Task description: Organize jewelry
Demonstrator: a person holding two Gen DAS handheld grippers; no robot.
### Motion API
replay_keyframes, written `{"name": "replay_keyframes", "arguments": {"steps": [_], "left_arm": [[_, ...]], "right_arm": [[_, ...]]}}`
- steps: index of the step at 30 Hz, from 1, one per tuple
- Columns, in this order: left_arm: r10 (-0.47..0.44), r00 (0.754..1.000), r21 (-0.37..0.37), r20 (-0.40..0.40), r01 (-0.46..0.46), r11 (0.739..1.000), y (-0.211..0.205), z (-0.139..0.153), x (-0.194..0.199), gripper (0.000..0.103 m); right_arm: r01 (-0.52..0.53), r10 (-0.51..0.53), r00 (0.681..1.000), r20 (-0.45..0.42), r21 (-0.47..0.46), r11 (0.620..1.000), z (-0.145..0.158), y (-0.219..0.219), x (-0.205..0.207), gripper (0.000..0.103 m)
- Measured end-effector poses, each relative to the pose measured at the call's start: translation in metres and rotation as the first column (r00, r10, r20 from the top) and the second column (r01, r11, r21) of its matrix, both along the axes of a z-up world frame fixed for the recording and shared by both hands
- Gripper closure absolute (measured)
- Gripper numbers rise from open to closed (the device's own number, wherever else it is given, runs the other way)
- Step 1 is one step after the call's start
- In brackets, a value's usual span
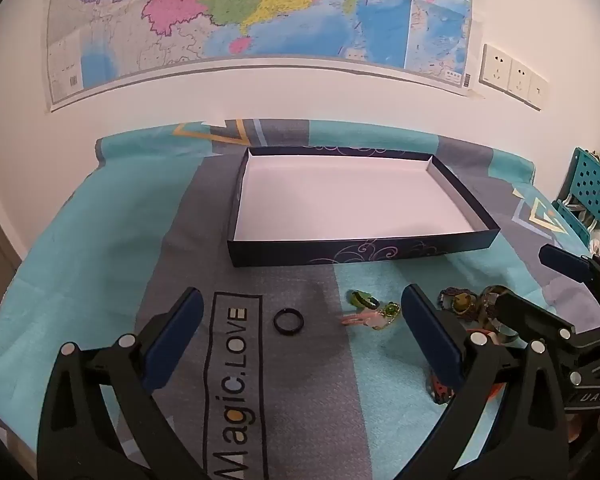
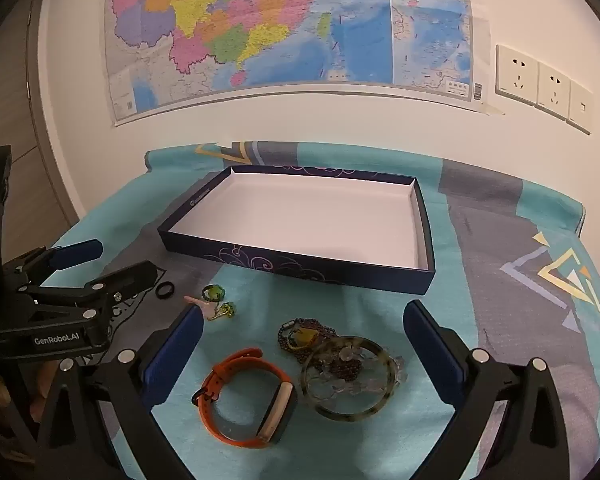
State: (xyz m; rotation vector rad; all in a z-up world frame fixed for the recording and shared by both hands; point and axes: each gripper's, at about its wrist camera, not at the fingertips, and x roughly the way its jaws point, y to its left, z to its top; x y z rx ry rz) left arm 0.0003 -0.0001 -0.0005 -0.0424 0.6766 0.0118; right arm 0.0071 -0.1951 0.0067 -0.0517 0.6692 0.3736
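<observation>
Two hand-held grippers hover over a teal and grey cloth point(image 2: 500, 280), both with jaws spread wide and holding nothing. Straight ahead of the left gripper point(image 1: 300, 320), lying flat between its fingertips, is a small black ring point(image 1: 287, 321); being round, it has no long axis to line up with. Just to its right, nearer the right-hand finger, lie a green ring point(image 1: 364, 299) and a pink clip point(image 1: 364, 318). The right gripper point(image 2: 304, 336) frames an orange watch point(image 2: 246, 398) lying on its side, its strap loop stretching from near left to far right, with a mottled bangle point(image 2: 346, 378) and a beaded chain point(image 2: 304, 334) touching each other just right of it. An empty blue box point(image 2: 260, 260) sits beyond both grippers. The left hand seems best placed for the black ring, the right for the watch.
</observation>
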Motion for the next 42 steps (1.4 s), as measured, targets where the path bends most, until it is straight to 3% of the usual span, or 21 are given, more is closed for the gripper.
{"name": "replay_keyframes", "arguments": {"steps": [42], "left_arm": [[-0.034, 0.999, 0.011, -0.020, 0.035, 0.999, -0.014, -0.009, -0.002, 0.006]], "right_arm": [[0.014, -0.012, 0.999, -0.045, 0.040, 0.999, -0.011, -0.009, 0.002, 0.006]]}}
